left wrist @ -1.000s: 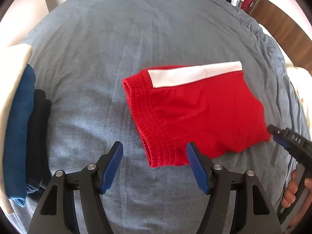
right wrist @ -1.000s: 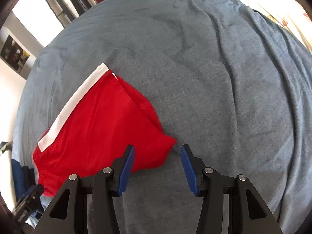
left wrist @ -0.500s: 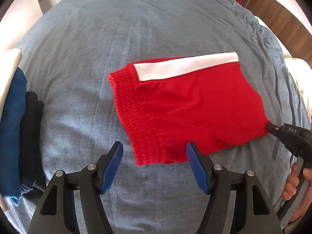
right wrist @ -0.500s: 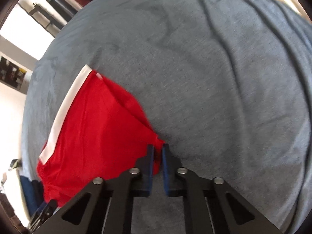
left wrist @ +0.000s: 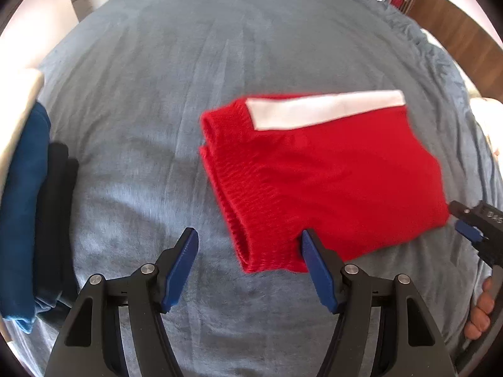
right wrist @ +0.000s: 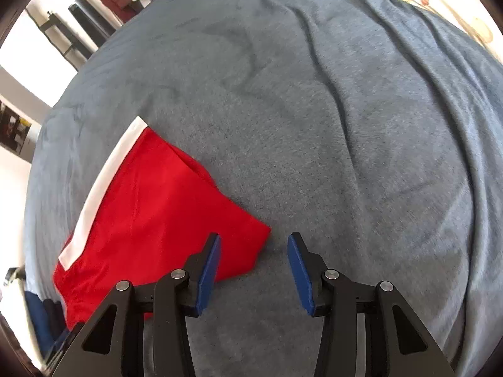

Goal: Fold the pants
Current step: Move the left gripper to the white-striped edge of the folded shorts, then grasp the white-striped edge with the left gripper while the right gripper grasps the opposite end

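Red shorts (left wrist: 330,182) with a white side stripe (left wrist: 323,110) are seen folded flat on a bed's blue blanket (left wrist: 188,62). The left claw (left wrist: 248,264) is spread above the waistband corner; the right claw (right wrist: 253,267), just reopened, is parted beside the leg corner, gripping nothing.

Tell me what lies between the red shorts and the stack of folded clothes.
Only bare blue-grey blanket lies between the red shorts and the stack of folded clothes in the left wrist view.
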The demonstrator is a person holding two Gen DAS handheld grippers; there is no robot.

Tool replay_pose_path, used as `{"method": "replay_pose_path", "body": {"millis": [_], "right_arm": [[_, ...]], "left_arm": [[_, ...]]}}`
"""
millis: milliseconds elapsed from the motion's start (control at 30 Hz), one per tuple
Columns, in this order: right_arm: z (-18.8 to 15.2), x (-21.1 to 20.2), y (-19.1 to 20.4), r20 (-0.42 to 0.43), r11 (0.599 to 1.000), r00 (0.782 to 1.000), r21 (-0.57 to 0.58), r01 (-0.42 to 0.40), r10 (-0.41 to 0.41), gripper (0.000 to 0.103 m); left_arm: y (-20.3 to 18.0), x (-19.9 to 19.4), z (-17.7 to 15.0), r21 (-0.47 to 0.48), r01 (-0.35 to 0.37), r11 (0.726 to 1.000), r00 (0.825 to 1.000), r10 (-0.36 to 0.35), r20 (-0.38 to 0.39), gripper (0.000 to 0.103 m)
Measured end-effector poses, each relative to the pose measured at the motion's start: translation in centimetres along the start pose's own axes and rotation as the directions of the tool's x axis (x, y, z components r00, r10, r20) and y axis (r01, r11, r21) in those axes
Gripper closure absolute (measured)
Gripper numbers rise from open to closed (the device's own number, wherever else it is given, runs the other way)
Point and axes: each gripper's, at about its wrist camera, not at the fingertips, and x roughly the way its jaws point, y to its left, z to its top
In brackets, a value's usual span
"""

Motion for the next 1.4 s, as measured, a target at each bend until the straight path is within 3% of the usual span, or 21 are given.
{"method": "replay_pose_path", "body": {"millis": [200, 333, 400, 533, 667, 867, 933, 1100, 1167, 1233, 1300, 1400], "right_arm": [[-1.0, 0.5, 0.4, -0.043, 1.0, 0.999, 0.014, 0.01, -0.01, 0.058], [-1.2, -0.7, 0.2, -0.016, 0.999, 1.0, 0.037, -0.008, 0.008, 0.058], [-1.2, -1.5, -0.4, -0.007, 0.996, 1.0, 0.085, -0.028, 0.029, 0.058], [-1.1, -2.2, -1.4, 0.001, 0.982, 0.997, 0.172, -0.079, 0.079, 0.058], [-1.2, -1.5, -2.2, -0.004, 0.965, 0.992, 0.23, -0.122, 0.126, 0.058], [-1.8, 0.6, -2.2, -0.008, 0.92, 0.985, 0.359, -0.158, 0.172, 0.058], [-1.9, 1.1, -2.5, -0.003, 0.904, 0.985, 0.398, -0.158, 0.173, 0.058], [-2.6, 2.2, -2.3, 0.003, 0.88, 0.988, 0.454, -0.14, 0.156, 0.058], [-2.8, 2.6, -2.1, -0.001, 0.876, 0.988, 0.462, -0.139, 0.157, 0.058], [-2.6, 2.9, -1.7, -0.004, 0.876, 0.989, 0.464, -0.132, 0.151, 0.058], [-2.6, 3.1, -1.4, -0.006, 0.878, 0.989, 0.461, -0.129, 0.148, 0.058], [-2.2, 3.4, -0.7, -0.011, 0.885, 0.988, 0.447, -0.131, 0.152, 0.058]], "left_arm": [[0.8, 0.0, -0.6, -0.005, -0.024, 1.0, 0.998, 0.024, -0.066, 0.035], [-0.8, -4.4, 1.1, 0.135, -0.088, 0.987, 0.996, 0.083, 0.039, 0.036], [-2.2, -6.0, 3.2, 0.236, -0.041, 0.971, 0.996, 0.021, 0.09, 0.034], [-6.0, -6.5, 7.9, 0.438, 0.06, 0.897, 0.982, -0.133, 0.136, 0.034], [-10.5, -4.5, 12.2, 0.615, 0.156, 0.773, 0.959, -0.267, 0.091, 0.035], [-16.0, 0.6, 15.6, 0.755, 0.238, 0.611, 0.953, -0.297, -0.06, 0.044], [-17.5, 1.8, 16.2, 0.775, 0.26, 0.575, 0.95, -0.298, -0.098, 0.046], [-20.7, 4.5, 17.7, 0.796, 0.32, 0.514, 0.936, -0.301, -0.183, 0.046], [-21.7, 6.1, 18.3, 0.798, 0.325, 0.507, 0.939, -0.276, -0.207, 0.05], [-21.9, 7.3, 18.8, 0.787, 0.333, 0.519, 0.939, -0.26, -0.225, 0.061], [-21.9, 8.1, 19.2, 0.771, 0.355, 0.529, 0.932, -0.263, -0.249, 0.067], [-22.3, 8.4, 19.3, 0.763, 0.389, 0.516, 0.919, -0.278, -0.281, 0.069]]}}
